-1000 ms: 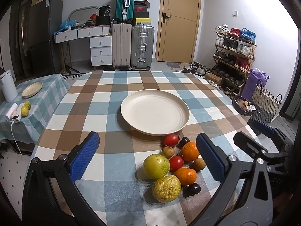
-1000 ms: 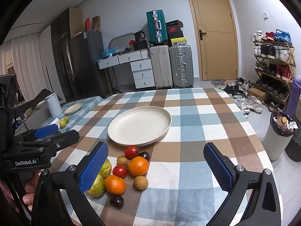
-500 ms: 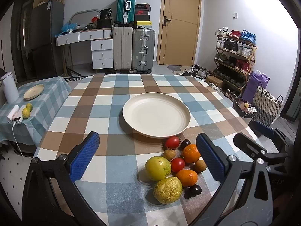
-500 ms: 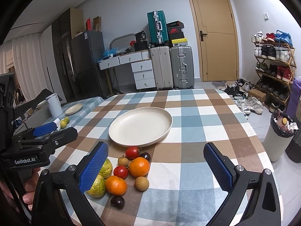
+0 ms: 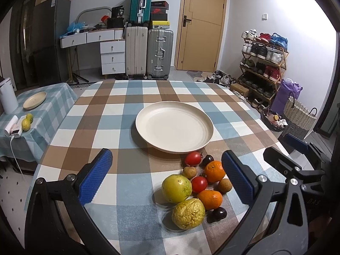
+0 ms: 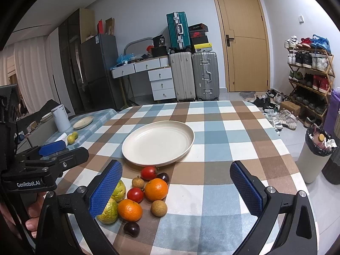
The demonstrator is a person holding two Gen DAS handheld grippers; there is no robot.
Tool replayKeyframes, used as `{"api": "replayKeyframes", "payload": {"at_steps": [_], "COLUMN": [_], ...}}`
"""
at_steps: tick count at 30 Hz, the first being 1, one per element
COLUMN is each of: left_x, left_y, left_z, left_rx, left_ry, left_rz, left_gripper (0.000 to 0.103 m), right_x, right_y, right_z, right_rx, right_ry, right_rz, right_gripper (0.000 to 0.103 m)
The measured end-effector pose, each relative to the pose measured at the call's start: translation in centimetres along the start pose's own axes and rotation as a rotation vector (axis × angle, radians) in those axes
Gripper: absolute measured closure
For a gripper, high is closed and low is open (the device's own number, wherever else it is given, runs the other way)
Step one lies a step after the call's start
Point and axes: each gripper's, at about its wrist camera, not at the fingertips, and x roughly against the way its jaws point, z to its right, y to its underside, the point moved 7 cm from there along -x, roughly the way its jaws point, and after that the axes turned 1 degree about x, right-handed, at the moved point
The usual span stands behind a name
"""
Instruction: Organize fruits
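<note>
Nothing is sorted yet, as far as the views show. The plate [image 5: 174, 127] sits bare at the middle of the desk [image 5: 102, 125], and all the fruit lies in one cluster just beside the plate's near rim, toward the desk's near edge: two oranges [image 5: 214, 171], two tomatoes [image 5: 193, 158], a guava [image 5: 176, 188], a wrinkled yellow fruit [image 5: 188, 213], small brown longans [image 5: 189, 171] and dark plums [image 5: 220, 213]. Every piece is left to move.

The left gripper [image 5: 167, 178] and right gripper [image 6: 176, 188] both hover above the near edge, jaws spread wide, holding nothing.

Against the earlier frames, the fruit and plate have not moved; both grippers have stayed wide, with the left view drifting only slightly.
</note>
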Motion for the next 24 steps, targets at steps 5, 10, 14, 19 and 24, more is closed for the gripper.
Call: {"api": "replayKeyframes", "payload": {"at_steps": [5,10,14,19,24], "left_x": [-0.7,-1.5,-2.2,-3.6,-5.1], "left_y": [0.4,0.9,1.1,1.7,2.4], "left_z": [0.0,-0.3,-0.8,-1.5,-2.2], "left_rx": [0.003,0.009,0.022,0.044,0.072], "left_ry": [0.006,0.013,0.029,0.067,0.133], "left_rz": [-0.013,-0.033,-0.052,-0.09,-0.134], "left_gripper": [0.0,0.0,0.0,0.0,0.001], "right_x": [0.0,-0.1,-0.7,-1.4,-2.1], "right_y": [0.0,0.1,0.3,0.7,1.1], "right_z": [0.0,0.1,0.4,0.7,1.2], "right_rx": [-0.002,-0.004,-0.007,-0.012,-0.019], "right_ry": [0.0,-0.002,0.001,0.003,-0.001], "right_rz": [-0.001,-0.003,-0.012,-0.021,-0.03], "right_gripper": [0.0,0.0,0.0,0.0,0.0]}}
